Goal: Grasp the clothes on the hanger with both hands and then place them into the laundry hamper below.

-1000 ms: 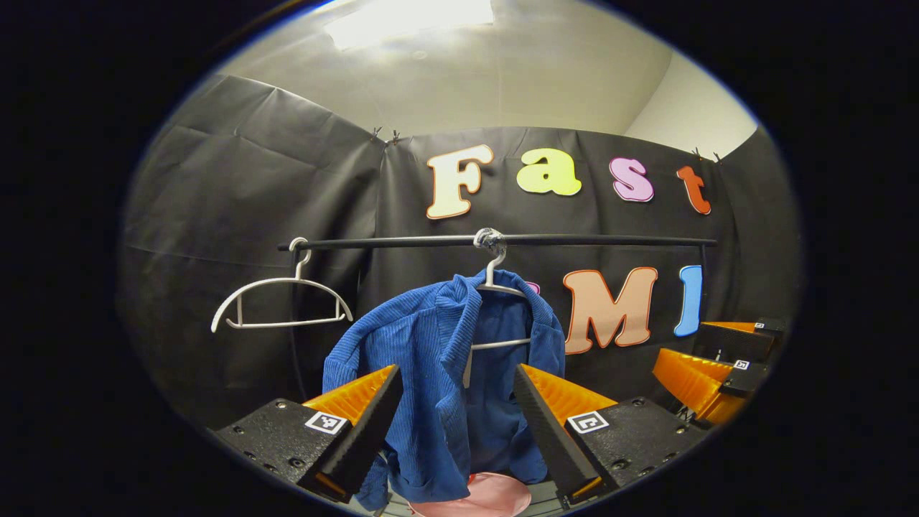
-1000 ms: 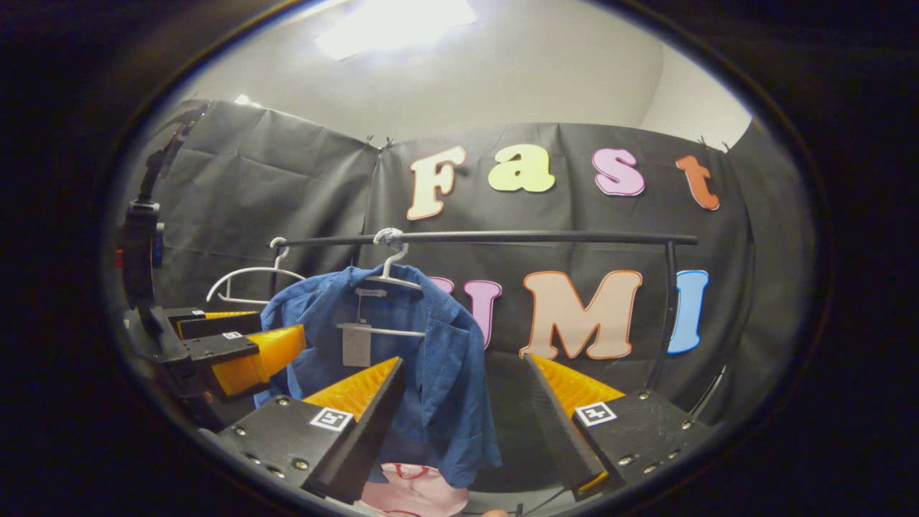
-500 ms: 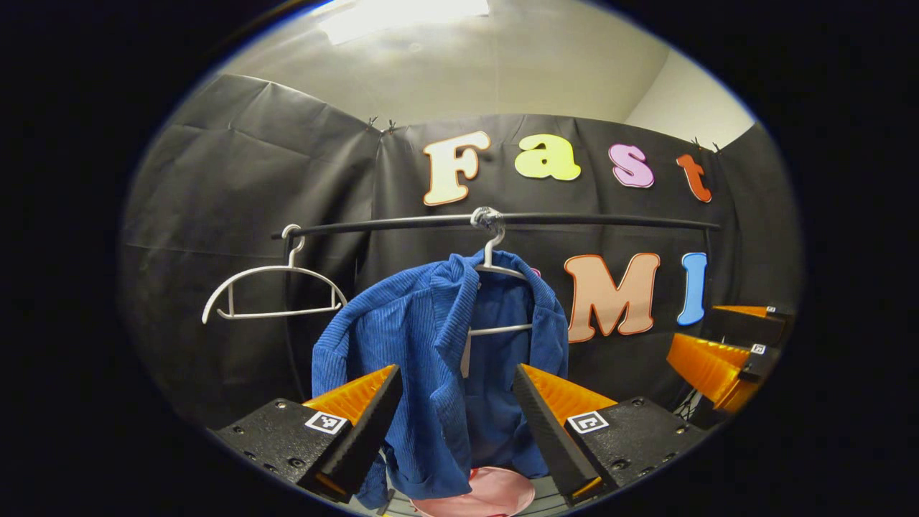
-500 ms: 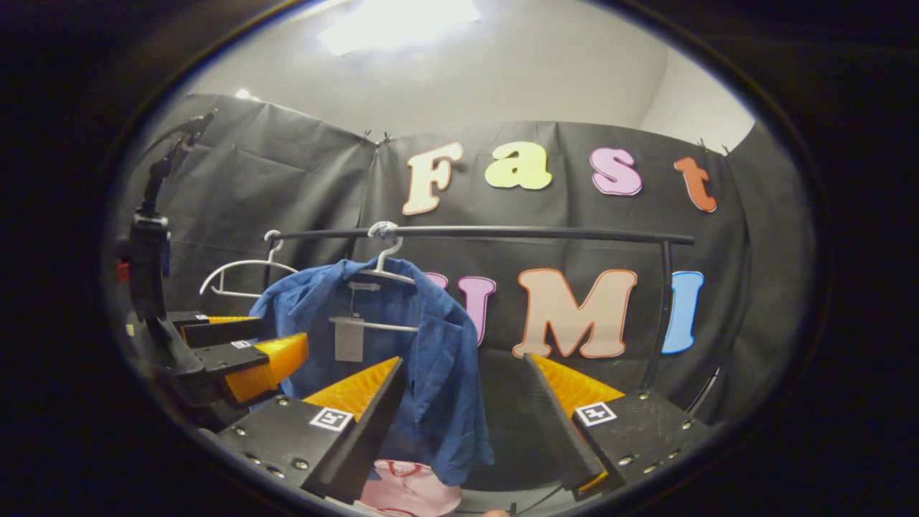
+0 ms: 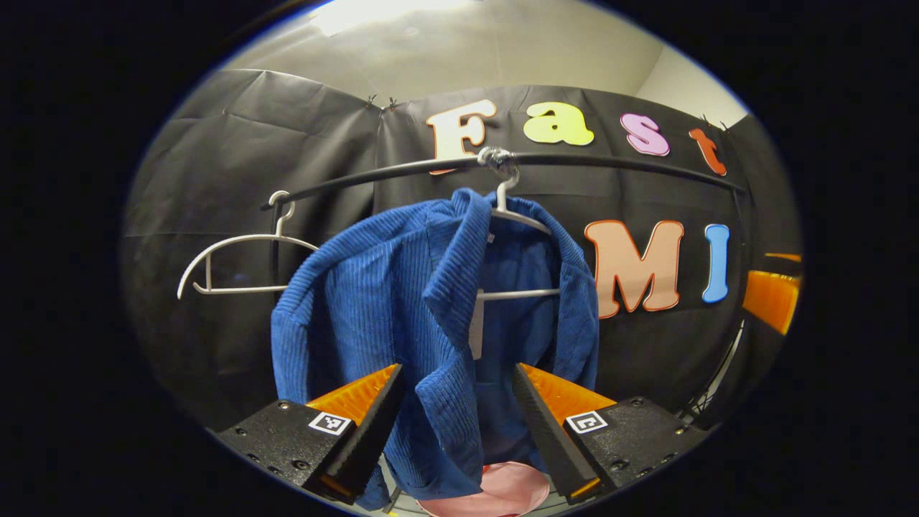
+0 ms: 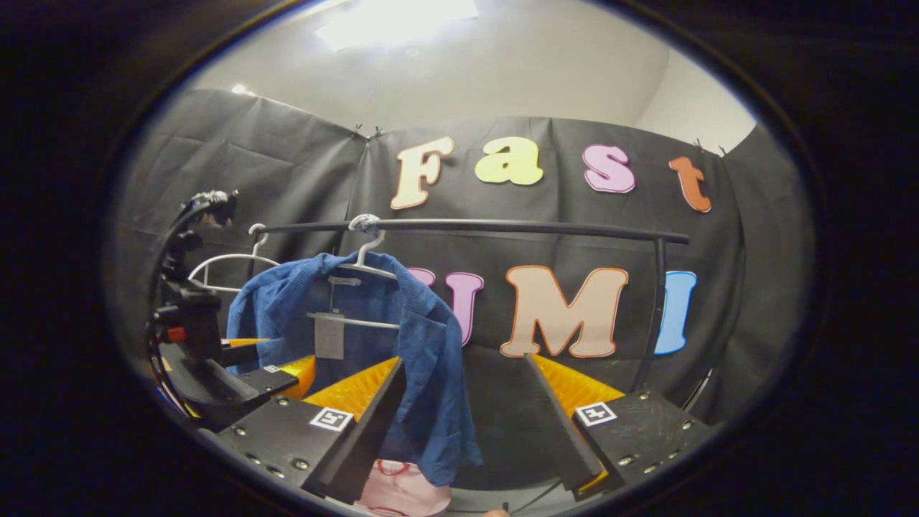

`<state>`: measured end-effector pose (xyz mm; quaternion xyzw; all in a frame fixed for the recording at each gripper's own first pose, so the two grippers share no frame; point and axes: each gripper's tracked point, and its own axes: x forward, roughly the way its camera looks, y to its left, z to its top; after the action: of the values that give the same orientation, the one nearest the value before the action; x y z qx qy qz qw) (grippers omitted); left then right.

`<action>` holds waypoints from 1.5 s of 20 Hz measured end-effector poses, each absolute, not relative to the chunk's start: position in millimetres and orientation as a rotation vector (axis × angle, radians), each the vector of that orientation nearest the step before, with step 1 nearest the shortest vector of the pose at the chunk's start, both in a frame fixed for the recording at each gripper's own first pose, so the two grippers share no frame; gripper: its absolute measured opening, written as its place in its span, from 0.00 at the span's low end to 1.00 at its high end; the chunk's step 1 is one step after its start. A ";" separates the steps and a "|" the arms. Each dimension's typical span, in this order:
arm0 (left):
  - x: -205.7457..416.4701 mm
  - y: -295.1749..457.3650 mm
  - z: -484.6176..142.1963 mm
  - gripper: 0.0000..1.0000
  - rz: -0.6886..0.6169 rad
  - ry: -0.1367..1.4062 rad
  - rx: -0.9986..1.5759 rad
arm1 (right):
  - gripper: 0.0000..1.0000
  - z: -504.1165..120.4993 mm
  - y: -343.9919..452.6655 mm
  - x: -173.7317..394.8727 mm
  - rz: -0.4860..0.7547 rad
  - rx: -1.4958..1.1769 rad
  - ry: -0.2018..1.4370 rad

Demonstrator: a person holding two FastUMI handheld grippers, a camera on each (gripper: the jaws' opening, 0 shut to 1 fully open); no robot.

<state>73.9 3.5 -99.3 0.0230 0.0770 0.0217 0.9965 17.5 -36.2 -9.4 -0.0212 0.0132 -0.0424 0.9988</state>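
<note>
A blue ribbed jacket [image 5: 402,316] hangs open on a white hanger [image 5: 513,215] from a black rail [image 5: 610,161]. My left gripper [image 5: 456,424] is open, close in front of the jacket's left front panel, which hangs between the fingers without being pinched. In the right gripper view the same jacket [image 6: 423,352] hangs to the left, and my right gripper [image 6: 463,424] is open with the jacket's right edge just past its left finger. The left gripper [image 6: 237,373] shows there at the far left. A pink hamper [image 5: 506,488] sits below the jacket.
An empty white hanger [image 5: 230,251] hangs at the rail's left end. The rail's right upright post [image 6: 655,309] stands at the right. The pink hamper [image 6: 402,492] shows under the jacket's hem in the right gripper view.
My left gripper has moved in toward the jacket, which now looms larger and reaches between its fingers. The right gripper has shifted slightly rightward and closer. Both stayed open.
</note>
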 end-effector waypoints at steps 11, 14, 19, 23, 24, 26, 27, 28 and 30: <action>100.5 15.2 -128.9 0.42 0.067 0.200 -0.009 | 0.97 -25.3 -30.9 32.1 -0.055 -0.063 0.058; 101.8 18.7 -130.2 0.24 0.056 0.214 -0.032 | 0.97 -29.5 -22.6 38.9 -0.027 -0.060 0.062; 97.9 24.2 -128.7 0.05 0.055 0.246 -0.063 | 0.93 -41.4 -4.3 60.4 0.027 -0.053 0.072; 88.5 26.2 -119.4 0.04 0.056 0.265 -0.059 | 0.94 -52.9 9.2 80.5 0.062 -0.053 0.086; 86.0 25.9 -116.8 0.06 0.053 0.266 -0.056 | 1.00 -54.8 11.9 86.7 0.071 -0.052 0.087; 80.1 25.6 -106.5 0.06 0.046 0.259 -0.040 | 0.97 -60.0 19.1 100.1 0.086 -0.048 0.093; 77.6 26.3 -101.2 0.04 0.044 0.255 -0.035 | 0.93 -63.9 22.1 105.4 0.092 -0.047 0.098; 75.5 26.8 -94.7 0.06 0.044 0.250 -0.034 | 0.97 -67.9 23.7 111.7 0.094 -0.046 0.105; 69.8 28.7 -81.1 0.06 0.051 0.233 -0.033 | 0.97 -76.4 27.2 126.0 0.097 -0.037 0.120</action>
<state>69.8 28.7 -81.1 -0.0167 0.1160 0.0253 0.9928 126.0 27.2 -76.4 -0.0185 0.0599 0.0484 0.9969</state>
